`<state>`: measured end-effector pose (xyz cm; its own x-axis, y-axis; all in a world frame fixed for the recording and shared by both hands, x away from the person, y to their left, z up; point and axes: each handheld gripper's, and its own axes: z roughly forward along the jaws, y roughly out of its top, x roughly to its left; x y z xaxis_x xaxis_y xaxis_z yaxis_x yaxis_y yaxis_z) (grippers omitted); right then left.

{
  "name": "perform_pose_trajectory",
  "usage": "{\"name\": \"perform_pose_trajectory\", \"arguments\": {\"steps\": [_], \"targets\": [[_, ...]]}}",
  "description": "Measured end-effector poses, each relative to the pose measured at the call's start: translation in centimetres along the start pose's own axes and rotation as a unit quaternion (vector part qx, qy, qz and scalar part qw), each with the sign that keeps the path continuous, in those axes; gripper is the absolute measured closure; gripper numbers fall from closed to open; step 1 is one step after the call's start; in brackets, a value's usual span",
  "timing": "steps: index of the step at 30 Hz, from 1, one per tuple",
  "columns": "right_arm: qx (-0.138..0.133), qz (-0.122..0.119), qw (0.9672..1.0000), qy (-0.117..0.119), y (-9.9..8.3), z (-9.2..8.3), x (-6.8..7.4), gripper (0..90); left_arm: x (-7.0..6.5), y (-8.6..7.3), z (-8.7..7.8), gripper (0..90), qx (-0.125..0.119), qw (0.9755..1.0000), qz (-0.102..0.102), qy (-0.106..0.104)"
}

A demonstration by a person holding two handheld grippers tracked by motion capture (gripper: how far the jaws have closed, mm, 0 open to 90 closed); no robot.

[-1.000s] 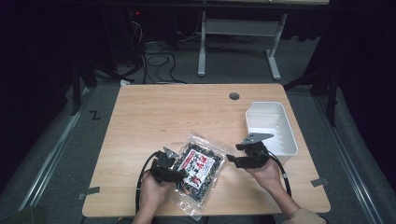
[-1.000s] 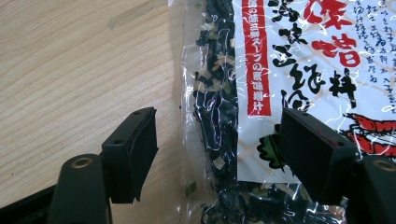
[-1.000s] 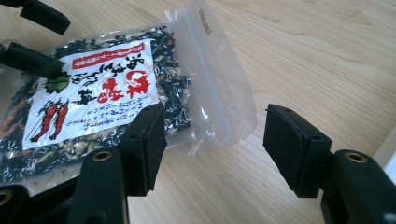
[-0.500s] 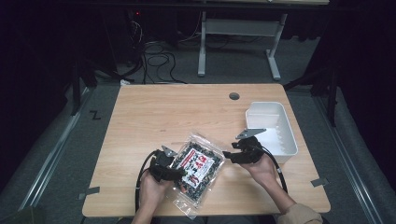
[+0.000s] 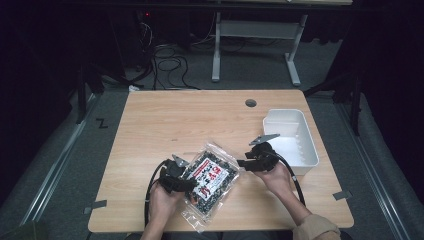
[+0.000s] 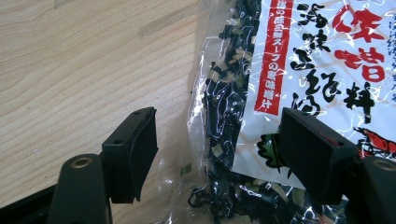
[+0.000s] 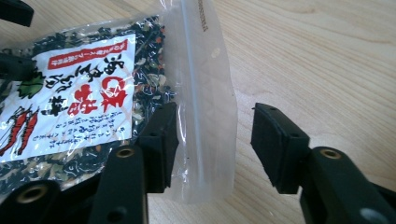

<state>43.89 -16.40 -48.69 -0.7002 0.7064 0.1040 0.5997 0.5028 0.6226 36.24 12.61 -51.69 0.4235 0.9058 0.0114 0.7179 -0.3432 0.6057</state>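
A clear bag of dark dried flakes with a white and red label (image 5: 212, 180) lies flat near the table's front edge. My left gripper (image 5: 192, 184) is at the bag's left side, open. In the left gripper view its jaws (image 6: 219, 144) straddle the bag's edge (image 6: 219, 93), one over bare wood, the other over the label. My right gripper (image 5: 241, 163) is open at the bag's right end. In the right gripper view the bag's clear sealed strip (image 7: 205, 116) lies between its fingertips (image 7: 217, 140), beside the label (image 7: 79, 98).
A white plastic bin (image 5: 292, 137) stands on the right part of the wooden table (image 5: 175, 125), just behind the right hand. A round cable hole (image 5: 250, 103) sits near the back edge. Cables trail from both grippers toward the front.
The right gripper has moved a little left, closer to the bag's end. The left gripper and the bag have stayed in place.
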Motion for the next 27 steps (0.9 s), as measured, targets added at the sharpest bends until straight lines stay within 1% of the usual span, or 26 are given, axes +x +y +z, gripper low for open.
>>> {"name": "perform_pose_trajectory", "arguments": {"steps": [6, 7, 10, 13, 15, 17, 18, 19, 20, 21, 22, 23, 26, 27], "targets": [[0.011, 0.01, 0.9999, 0.008, 0.4, 0.9, 0.0, 58.5, 0.0, 0.0, 0.0, 29.2, 0.0, 1.0, -0.002, -0.001], [0.009, 0.014, 0.9998, 0.01, 0.5, 1.1, -0.1, 59.3, 0.0, 0.0, 0.0, 29.4, 0.0, 1.0, -0.001, -0.001], [0.011, 0.023, 0.9995, 0.018, 0.5, 1.5, -0.1, 61.4, -0.1, 0.0, 0.0, 30.2, -0.002, 1.0, 0.001, 0.001], [0.013, 0.027, 0.9992, 0.028, 0.5, 1.8, -0.2, 61.7, 0.0, 0.0, 0.0, 30.2, -0.001, 1.0, 0.0, -0.002], [0.017, 0.032, 0.9987, 0.035, 0.5, 2.0, -0.4, 59.2, 0.0, 0.0, 0.0, 30.2, -0.002, 1.0, 0.0, -0.002], [0.022, 0.032, 0.9985, 0.039, 0.5, 2.1, -0.4, 54.1, -0.1, -0.1, 0.0, 30.2, -0.002, 1.0, 0.001, 0.001], [0.026, 0.03, 0.9986, 0.036, 0.5, 2.1, -0.3, 50.5, -0.1, -0.1, 0.0, 30.4, -0.003, 1.0, 0.002, 0.002], [0.029, 0.028, 0.9985, 0.037, 0.5, 2.3, -0.2, 49.3, -0.2, -0.1, -0.1, 30.7, -0.003, 1.0, 0.003, 0.003], [0.032, 0.025, 0.9978, 0.053, 0.4, 2.4, -0.1, 44.0, -0.2, -0.1, -0.1, 30.8, -0.003, 1.0, 0.004, 0.003], [0.032, 0.025, 0.9978, 0.053, 0.4, 2.4, -0.1, 44.0, -0.2, -0.1, -0.1, 30.8, -0.003, 1.0, 0.004, 0.003], [0.032, 0.02, 0.9973, 0.063, 0.4, 2.6, 0.2, 41.4, -0.2, -0.1, 0.0, 30.8, -0.003, 1.0, 0.002, 0.002], [0.032, 0.014, 0.9975, 0.061, 0.5, 2.7, 0.3, 41.0, -0.1, -0.1, 0.0, 30.8, -0.003, 1.0, 0.001, 0.001], [0.035, 0.009, 0.9977, 0.057, 0.7, 2.8, 0.6, 41.3, -0.1, -0.1, 0.0, 30.8, -0.003, 1.0, 0.002, 0.002], [0.037, 0.011, 0.9976, 0.057, 0.7, 2.9, 0.6, 42.8, -0.2, -0.1, -0.1, 30.8, -0.004, 1.0, 0.003, 0.003]]}}
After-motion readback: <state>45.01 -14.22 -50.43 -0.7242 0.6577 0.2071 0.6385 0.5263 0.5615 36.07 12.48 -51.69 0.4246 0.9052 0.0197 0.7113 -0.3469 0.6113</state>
